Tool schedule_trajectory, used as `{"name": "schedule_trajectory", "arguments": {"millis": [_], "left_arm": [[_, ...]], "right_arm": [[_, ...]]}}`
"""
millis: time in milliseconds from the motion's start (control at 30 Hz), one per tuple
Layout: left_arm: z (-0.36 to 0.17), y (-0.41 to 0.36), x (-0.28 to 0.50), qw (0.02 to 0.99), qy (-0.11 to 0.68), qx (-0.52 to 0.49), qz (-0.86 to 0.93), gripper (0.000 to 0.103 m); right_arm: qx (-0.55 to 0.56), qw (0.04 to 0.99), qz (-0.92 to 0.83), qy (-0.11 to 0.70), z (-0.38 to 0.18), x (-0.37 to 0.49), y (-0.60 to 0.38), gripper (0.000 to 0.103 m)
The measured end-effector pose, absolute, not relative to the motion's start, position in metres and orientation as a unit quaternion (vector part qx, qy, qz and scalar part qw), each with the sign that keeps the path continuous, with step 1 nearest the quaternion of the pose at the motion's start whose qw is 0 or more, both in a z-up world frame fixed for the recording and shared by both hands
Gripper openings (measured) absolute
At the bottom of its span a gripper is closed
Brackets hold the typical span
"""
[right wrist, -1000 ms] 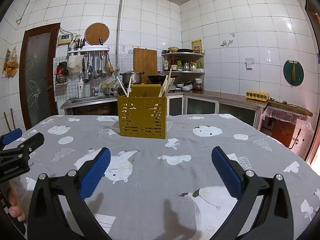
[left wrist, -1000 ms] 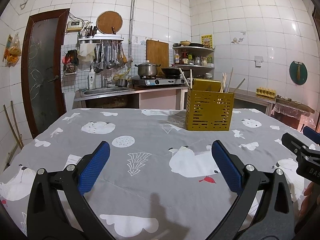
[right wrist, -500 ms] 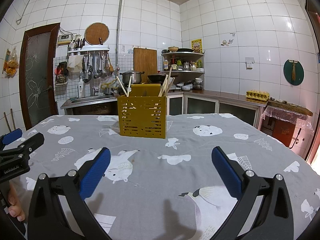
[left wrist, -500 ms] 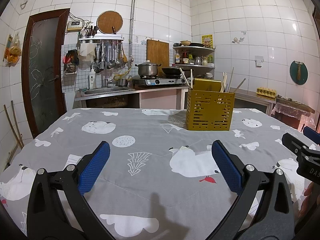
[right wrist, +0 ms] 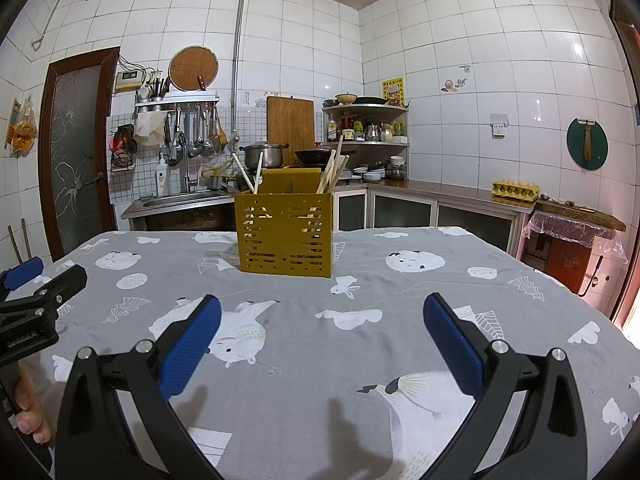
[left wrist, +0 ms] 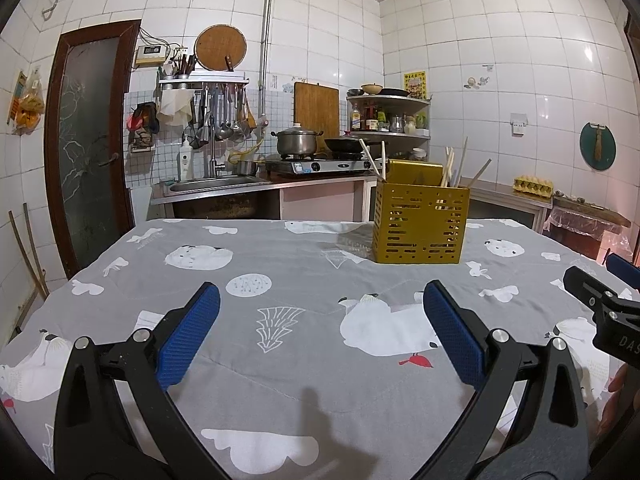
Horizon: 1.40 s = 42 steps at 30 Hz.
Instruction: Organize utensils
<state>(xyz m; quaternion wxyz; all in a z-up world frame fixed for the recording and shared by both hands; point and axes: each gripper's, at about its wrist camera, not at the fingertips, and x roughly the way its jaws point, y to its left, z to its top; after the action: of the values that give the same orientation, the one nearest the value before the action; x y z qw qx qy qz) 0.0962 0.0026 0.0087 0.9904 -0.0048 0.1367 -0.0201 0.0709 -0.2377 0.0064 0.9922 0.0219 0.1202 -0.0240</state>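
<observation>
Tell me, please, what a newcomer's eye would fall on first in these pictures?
Most likely the yellow slotted utensil holder, standing upright on the far middle of the grey animal-print tablecloth, with chopsticks sticking out of its top. Next come the blue pads of the right gripper and the left gripper, both wide open and empty above the near cloth.

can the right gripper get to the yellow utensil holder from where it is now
Probably yes. The right gripper is open and empty, and the yellow utensil holder stands straight ahead with only bare tablecloth between. It is not yet close.
</observation>
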Motion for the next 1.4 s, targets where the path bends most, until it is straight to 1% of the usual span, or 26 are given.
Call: {"name": "schedule_trajectory", "arguments": {"millis": [1400], "left_arm": [[0.0128,0.0058,0.0963,0.990,0.136,-0.004,-0.020,0.098]], "right_arm": [[0.020,0.993,-0.024,0.116,0.0089,0.0708,-0.2372,0.099]]}}
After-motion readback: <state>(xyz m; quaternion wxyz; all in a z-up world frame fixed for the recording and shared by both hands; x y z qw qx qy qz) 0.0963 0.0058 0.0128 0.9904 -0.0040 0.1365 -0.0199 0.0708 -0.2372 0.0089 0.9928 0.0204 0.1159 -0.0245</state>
